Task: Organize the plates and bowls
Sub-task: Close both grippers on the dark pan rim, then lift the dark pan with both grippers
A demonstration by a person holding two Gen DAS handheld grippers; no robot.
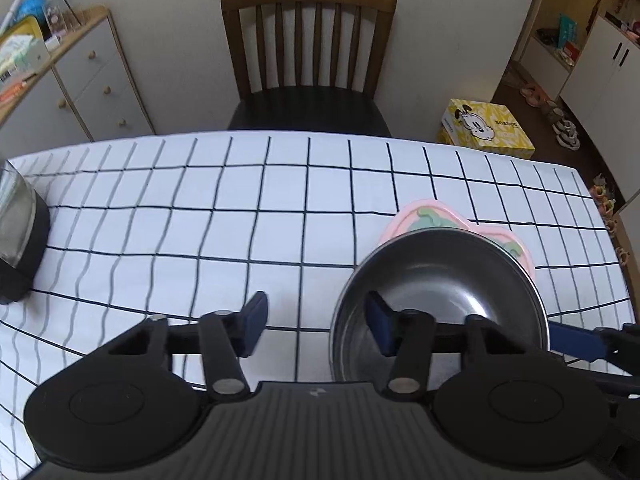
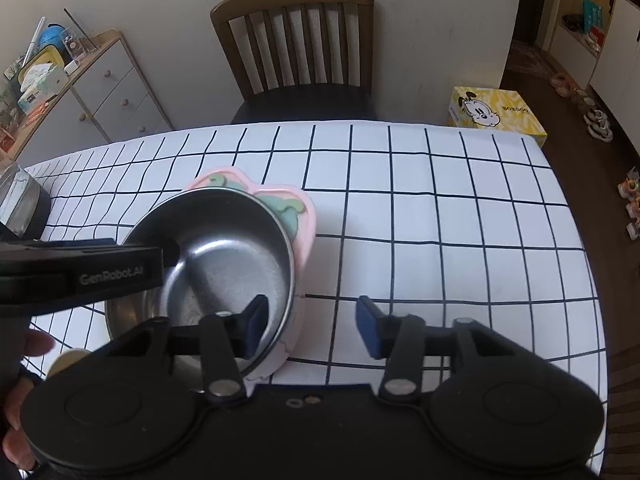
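A steel bowl [image 1: 440,280] [image 2: 228,248] sits on a pink plate [image 1: 432,210] [image 2: 306,220] with green shapes, on the grid-patterned tablecloth [image 1: 240,200]. My left gripper [image 1: 318,324] straddles the bowl's left rim, one blue finger inside and one outside, with a gap to the metal on both sides. My right gripper [image 2: 310,322] straddles the opposite rim in the same way, its left finger inside the bowl and its right finger over the cloth. Neither pair of pads presses on the rim. The left gripper's black body [image 2: 80,276] reaches in across the bowl.
A dark container with a metal insert [image 1: 20,248] [image 2: 24,208] stands at the table's left edge. A wooden chair [image 1: 308,52] stands behind the table, with a drawer cabinet [image 1: 92,80] at left. A yellow box [image 1: 486,128] lies on the floor. A hand [image 2: 24,344] shows at lower left.
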